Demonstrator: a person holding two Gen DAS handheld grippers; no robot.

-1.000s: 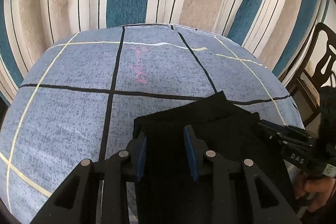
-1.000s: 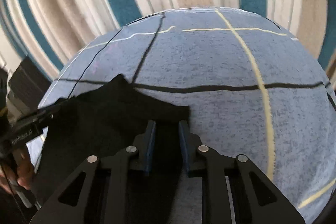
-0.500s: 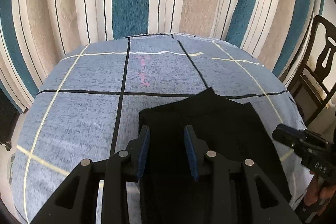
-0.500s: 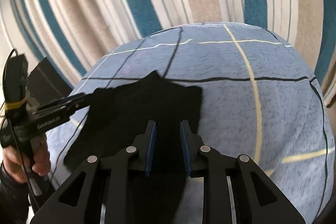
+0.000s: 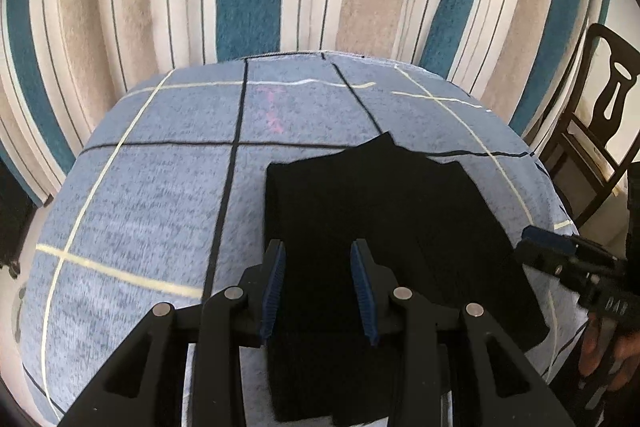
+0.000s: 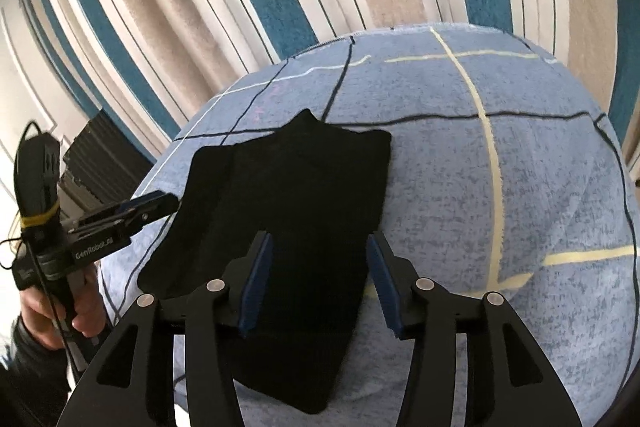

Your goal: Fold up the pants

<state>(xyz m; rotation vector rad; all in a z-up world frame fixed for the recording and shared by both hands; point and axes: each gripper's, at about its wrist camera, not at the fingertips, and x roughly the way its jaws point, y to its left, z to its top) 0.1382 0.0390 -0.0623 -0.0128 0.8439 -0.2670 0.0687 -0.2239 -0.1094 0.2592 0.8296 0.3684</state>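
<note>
The left claw point(image 5: 318, 287) is hovering half open over the pants point(image 5: 384, 227), gripping nothing. The black pants are lying folded flat on the blue checked bench point(image 5: 160, 187). The right claw point(image 6: 318, 283) is opening above them, pads clear of the cloth.

Only readable text: white "GenRobot" lettering, trailing characters unclear, on side of left hand-held gripper point(image 6: 120, 215) body, right wrist view. White lettering, roughly "DAS", partly blurred, on side of right hand-held gripper point(image 5: 560, 259) body, left wrist view. No other legible labels or numbers.
</note>
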